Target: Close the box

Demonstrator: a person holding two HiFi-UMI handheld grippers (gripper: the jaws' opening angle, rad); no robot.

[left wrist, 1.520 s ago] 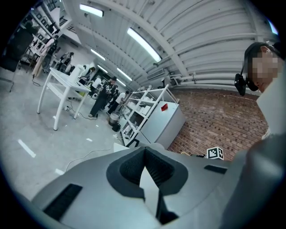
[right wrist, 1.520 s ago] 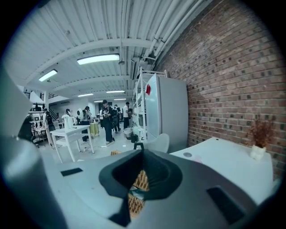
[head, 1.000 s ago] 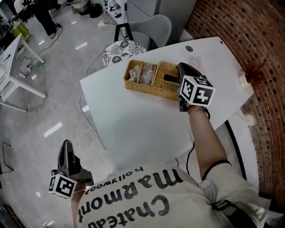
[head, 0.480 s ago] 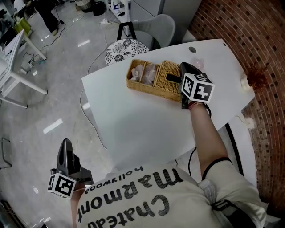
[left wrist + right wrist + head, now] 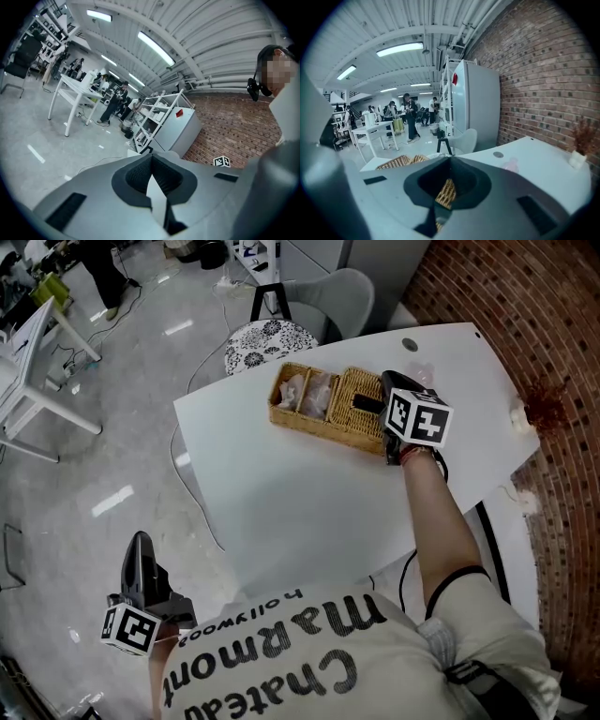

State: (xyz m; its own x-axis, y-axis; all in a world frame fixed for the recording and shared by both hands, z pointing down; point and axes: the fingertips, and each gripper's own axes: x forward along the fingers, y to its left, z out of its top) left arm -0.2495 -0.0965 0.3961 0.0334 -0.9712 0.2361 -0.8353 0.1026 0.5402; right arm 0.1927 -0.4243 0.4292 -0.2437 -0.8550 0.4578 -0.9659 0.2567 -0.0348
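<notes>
Our right gripper (image 5: 364, 407) comes down on the box (image 5: 305, 399)
With jaws together and empty it has sunk over the right end of the one box on the table (image 5: 300, 512), so we think closing can start; the left gripper (image 5: 141, 549), second of two, also closed empty, waits far from the box

A grey chair (image 5: 328, 294) and patterned round seat (image 5: 269, 337) stand beside the white table (image 5: 300, 512), near a brick wall (image 5: 525, 296).
</notes>
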